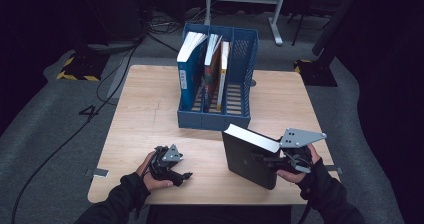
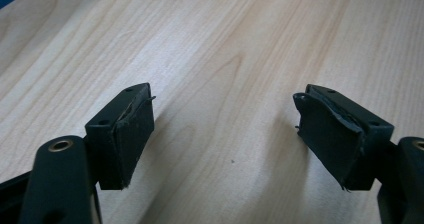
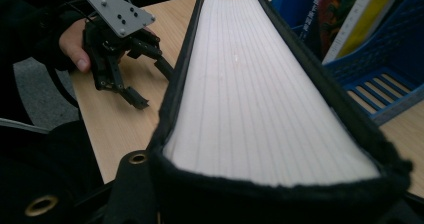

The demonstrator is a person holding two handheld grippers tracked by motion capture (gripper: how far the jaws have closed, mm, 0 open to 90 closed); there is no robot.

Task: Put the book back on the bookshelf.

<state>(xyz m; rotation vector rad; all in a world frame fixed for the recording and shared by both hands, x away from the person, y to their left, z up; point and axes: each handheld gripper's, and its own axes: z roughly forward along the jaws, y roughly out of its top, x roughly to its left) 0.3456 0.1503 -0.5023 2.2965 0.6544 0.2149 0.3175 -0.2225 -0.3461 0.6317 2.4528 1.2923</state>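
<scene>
I have a black book (image 1: 248,156) clamped in my right gripper (image 1: 272,161), which sits at about 3 o'clock of it and has the jaws closed on its two covers. The book stands upright on the table (image 1: 150,109), near the front edge toward 5 o'clock of the tabletop, with its white page block facing up and tilted a little. In the right gripper view the pages (image 3: 260,99) run away from me between the two dark covers, and the jaws hug the near end of the book (image 3: 260,184) from both sides.

Just beyond the book, toward 12 o'clock, is the blue rack (image 1: 240,59), standing near the middle of the table's far half. Three books stand in it: a blue one (image 1: 189,71) in the left slot, then a dark one (image 1: 212,69) and a white one with a yellow edge (image 1: 223,74) beside it. The right slot shows its slatted floor. The rack's front wall is close to the black book's top corner, but I cannot tell whether they touch.

My left gripper (image 1: 184,175) lies out at 9 o'clock from the book, well apart, low over the table near the front edge. Its jaws stand wide, with bare wood (image 2: 225,84) between the pads (image 2: 132,134).
</scene>
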